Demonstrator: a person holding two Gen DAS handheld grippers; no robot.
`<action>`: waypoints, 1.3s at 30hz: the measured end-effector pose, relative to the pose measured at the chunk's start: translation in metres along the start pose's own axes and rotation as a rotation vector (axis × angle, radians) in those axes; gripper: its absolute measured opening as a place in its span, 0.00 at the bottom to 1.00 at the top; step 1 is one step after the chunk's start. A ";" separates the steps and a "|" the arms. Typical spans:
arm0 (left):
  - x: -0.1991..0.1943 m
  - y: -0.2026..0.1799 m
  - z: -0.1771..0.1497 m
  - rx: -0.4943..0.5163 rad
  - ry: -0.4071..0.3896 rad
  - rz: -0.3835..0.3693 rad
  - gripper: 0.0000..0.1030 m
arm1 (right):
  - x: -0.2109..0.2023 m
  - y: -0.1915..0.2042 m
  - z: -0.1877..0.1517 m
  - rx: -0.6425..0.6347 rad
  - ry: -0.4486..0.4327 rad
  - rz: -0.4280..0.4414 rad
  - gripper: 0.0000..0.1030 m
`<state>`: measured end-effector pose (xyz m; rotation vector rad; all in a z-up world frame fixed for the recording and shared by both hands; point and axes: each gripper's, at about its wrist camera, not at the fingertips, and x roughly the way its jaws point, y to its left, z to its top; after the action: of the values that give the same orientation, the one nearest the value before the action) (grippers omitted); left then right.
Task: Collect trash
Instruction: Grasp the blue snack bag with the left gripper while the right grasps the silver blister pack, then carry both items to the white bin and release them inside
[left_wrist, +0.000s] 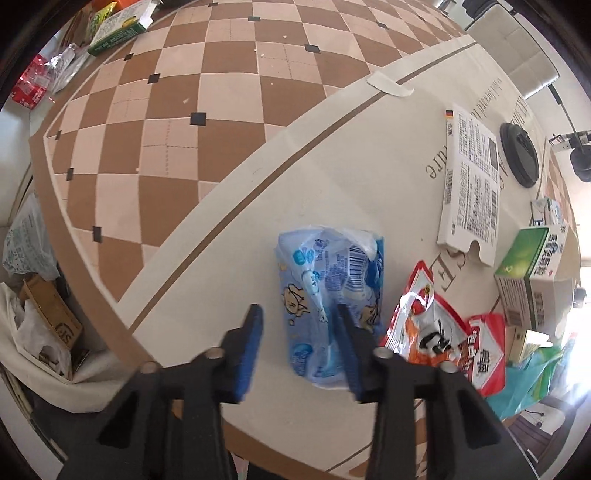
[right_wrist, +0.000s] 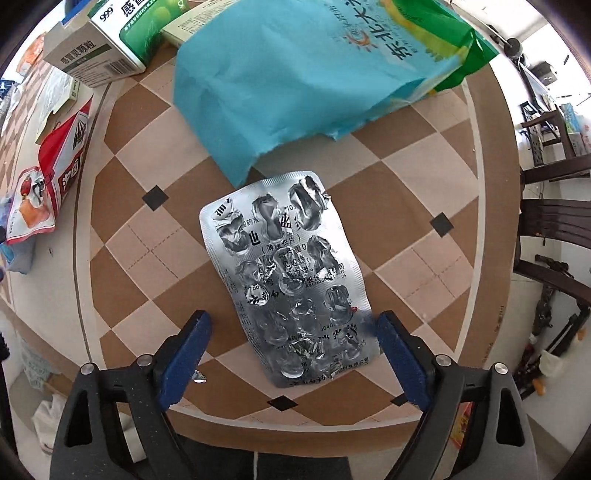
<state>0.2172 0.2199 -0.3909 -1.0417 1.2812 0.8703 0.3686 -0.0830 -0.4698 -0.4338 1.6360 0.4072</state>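
In the left wrist view a crumpled light-blue plastic wrapper (left_wrist: 328, 284) lies on the cream part of the table. My left gripper (left_wrist: 299, 328) is open; its right finger is over the wrapper's near part, its left finger over bare table. In the right wrist view an empty silver blister pack (right_wrist: 288, 273) lies flat on the checkered tabletop. My right gripper (right_wrist: 293, 334) is open, with its fingers on either side of the pack's near end.
Left wrist view: red snack packets (left_wrist: 443, 332), a white medicine box (left_wrist: 471, 184), a green box (left_wrist: 532, 273), a black lid (left_wrist: 519, 155), and a white trash bag (left_wrist: 40, 332) below the table's left edge. Right wrist view: a teal bag (right_wrist: 295, 66), a 999 box (right_wrist: 110, 33), chairs (right_wrist: 554, 229).
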 end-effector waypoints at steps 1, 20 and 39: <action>-0.001 -0.001 0.001 0.008 -0.002 -0.002 0.14 | 0.001 0.001 -0.001 -0.001 0.002 0.000 0.88; -0.053 -0.001 -0.096 0.295 -0.119 0.171 0.01 | -0.032 -0.017 -0.050 0.009 -0.083 0.208 0.66; 0.037 0.070 -0.246 0.661 0.005 0.131 0.01 | 0.002 0.026 -0.258 0.099 -0.064 0.227 0.67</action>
<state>0.0769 0.0068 -0.4335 -0.4389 1.5081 0.4754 0.1339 -0.1901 -0.4447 -0.1591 1.6401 0.5011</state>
